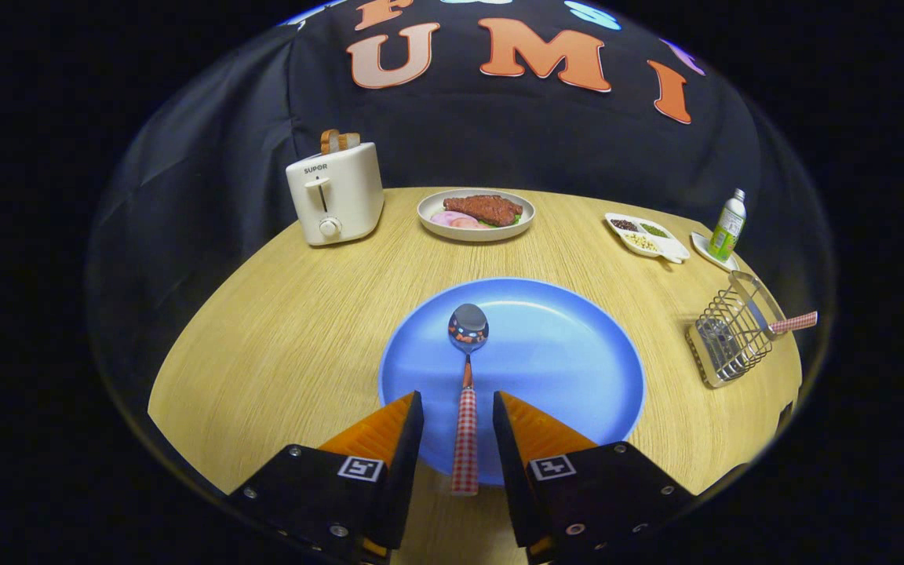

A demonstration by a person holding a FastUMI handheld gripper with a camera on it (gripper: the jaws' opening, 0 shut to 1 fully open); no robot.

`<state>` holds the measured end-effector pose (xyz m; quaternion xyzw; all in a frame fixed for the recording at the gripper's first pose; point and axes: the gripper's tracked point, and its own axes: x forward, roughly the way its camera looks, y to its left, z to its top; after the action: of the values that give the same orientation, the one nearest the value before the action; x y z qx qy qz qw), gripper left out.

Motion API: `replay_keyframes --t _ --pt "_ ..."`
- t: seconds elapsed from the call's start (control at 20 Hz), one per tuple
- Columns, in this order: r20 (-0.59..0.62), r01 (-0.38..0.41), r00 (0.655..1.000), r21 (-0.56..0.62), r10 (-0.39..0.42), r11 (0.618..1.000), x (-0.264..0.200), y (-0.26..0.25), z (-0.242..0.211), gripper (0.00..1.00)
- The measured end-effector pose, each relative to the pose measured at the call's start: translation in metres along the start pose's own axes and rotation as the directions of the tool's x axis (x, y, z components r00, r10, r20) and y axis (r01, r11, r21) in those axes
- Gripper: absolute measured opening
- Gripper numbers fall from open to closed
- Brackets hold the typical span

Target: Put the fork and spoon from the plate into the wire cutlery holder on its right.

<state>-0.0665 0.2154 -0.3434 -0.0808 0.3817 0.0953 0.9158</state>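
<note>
The claw (pixel 458 439) stands open astride the spoon (pixel 466 377), whose checked handle runs between its fingers toward twelve o'clock on the blue plate (pixel 562 353), the wire holder (pixel 730 333), probably already holding the fork, at two o'clock.

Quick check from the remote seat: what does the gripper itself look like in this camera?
The gripper has two fingers with orange ribbed outer faces and dark inner pads. Each sits on a black block body with silver screws and a square black-and-white tag on top.
</note>
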Motion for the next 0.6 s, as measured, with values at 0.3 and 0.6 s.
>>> replay_keyframes --t 0.3,0.6 --pt "-0.038 0.019 0.999 0.024 -0.018 1.000 0.005 -0.009 -0.009 0.28" --pt "-0.021 0.021 1.000 0.015 -0.020 1.000 -0.007 -0.016 0.005 0.08"
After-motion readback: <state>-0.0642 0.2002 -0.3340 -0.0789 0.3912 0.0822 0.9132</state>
